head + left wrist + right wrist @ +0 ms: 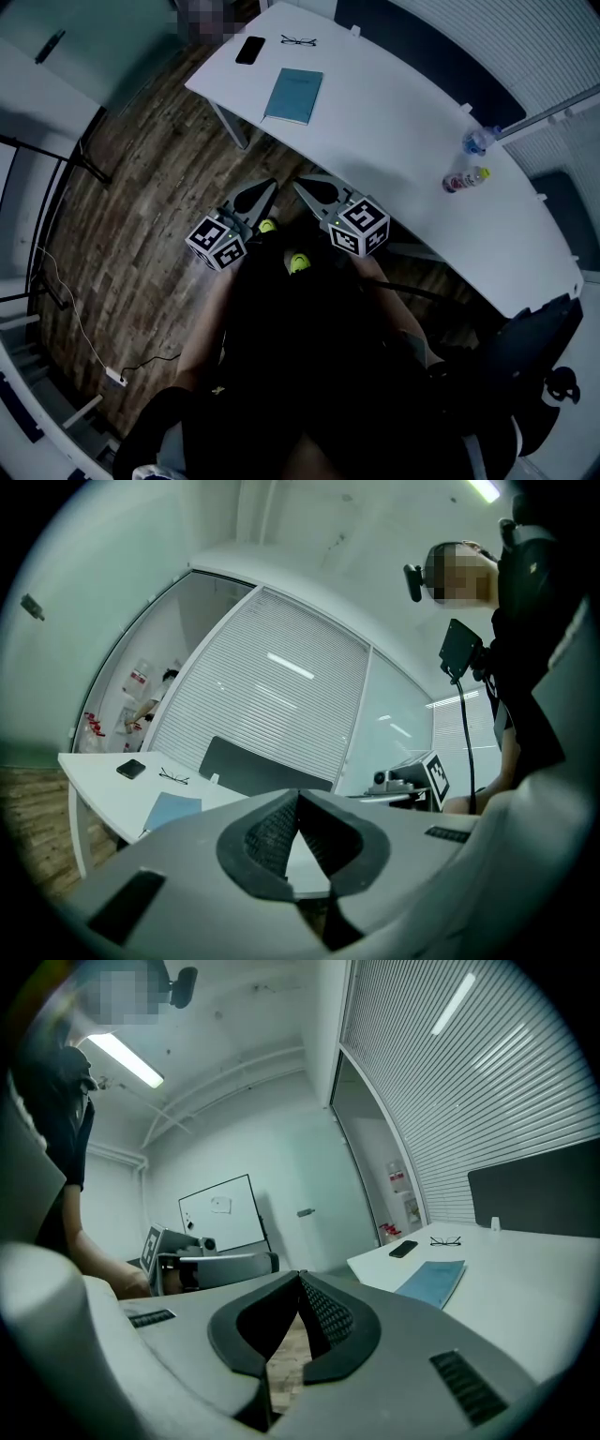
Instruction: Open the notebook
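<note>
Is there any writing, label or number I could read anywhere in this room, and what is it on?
No text can be read anywhere.
notebook: cover shows no legible print.
bottles: labels too small.
whiteboard: pinned sheet too blurred.
square markers: black-and-white patterns, no letters.

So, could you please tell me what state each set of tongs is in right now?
Left tongs: closed, empty.
Right tongs: closed, empty.
</note>
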Tool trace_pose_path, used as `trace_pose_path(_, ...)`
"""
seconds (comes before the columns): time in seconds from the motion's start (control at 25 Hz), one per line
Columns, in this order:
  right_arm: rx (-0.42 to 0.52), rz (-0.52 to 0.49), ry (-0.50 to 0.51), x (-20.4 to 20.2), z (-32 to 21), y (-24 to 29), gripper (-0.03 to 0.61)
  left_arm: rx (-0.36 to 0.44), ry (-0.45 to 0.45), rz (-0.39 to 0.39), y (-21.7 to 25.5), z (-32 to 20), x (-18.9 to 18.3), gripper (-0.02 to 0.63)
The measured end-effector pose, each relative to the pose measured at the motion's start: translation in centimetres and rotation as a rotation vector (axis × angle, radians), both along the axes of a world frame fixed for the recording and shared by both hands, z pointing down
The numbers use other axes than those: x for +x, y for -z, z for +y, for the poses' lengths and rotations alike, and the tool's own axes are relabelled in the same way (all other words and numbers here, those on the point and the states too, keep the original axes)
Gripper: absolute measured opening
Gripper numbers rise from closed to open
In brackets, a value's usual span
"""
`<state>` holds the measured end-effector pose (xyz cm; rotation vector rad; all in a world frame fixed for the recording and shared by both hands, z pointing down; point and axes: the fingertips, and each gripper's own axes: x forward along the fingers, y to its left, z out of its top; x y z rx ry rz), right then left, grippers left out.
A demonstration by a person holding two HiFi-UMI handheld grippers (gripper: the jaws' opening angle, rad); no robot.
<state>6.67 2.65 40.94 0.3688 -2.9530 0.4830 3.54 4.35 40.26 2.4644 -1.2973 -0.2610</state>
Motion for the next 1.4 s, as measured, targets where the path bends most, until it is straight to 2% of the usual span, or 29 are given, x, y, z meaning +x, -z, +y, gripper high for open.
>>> trace_pose_path(0.32,-0.015,0.028,-0.048,-2.8,-5.8,-2.2,0.011,-0.014,-0.05,0.0,-2.1,-5.6,-2.0,0.006)
trace_pose_path(0.48,-0.047,0.05,-0.083,-3.5,-8.5,-3.2,0.011,-0.019,-0.077,-0.035,-2.8,-8.0,-2.8,0.006)
trace_pose_path(0.92,-0.013,0.096,-0.185,-7.1,-17.9,-3.8,0.012,-0.006,-0.142,-0.083,-3.7,-17.0,-6.8,0.009)
trace_pose_path(1.4,-0.079,0.176,-0.285,-8.6,-23.5,-8.3,0.028,-0.051,-0.238,-0.086,-6.8,-22.1,-8.1,0.028)
